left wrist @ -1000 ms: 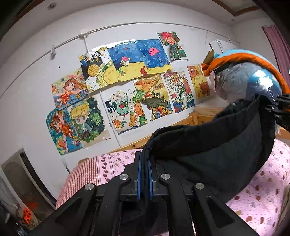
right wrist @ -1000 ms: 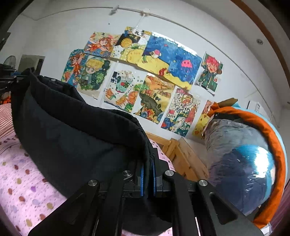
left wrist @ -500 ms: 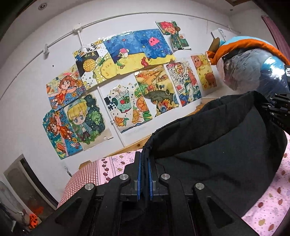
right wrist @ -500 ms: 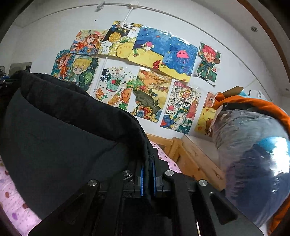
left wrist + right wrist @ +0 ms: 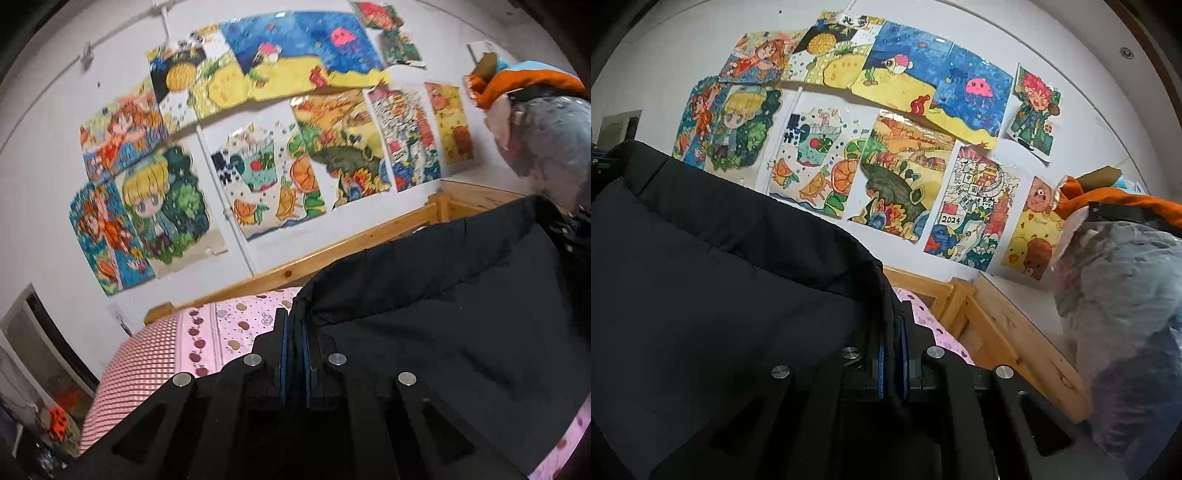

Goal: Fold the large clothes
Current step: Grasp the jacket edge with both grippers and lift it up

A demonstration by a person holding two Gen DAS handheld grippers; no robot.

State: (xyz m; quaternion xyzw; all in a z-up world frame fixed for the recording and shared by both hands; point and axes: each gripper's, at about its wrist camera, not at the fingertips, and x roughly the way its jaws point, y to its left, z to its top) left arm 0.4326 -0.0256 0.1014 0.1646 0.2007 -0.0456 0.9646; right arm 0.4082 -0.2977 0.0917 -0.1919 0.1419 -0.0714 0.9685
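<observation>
One poster [image 5: 971, 206] marked "2024"; black garment [image 5: 720, 295] below

You hold a matt black padded cloth garment [image 5: 443, 332] between matt black plastic grippers with shiny metal screws [image 5: 254, 359]; the pale wooden bed frame [image 5: 1008, 332] looks smooth.

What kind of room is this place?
Probably a child's bedroom: a wooden bed frame with a pink dotted sheet, and many colourful drawings on the wall.
</observation>
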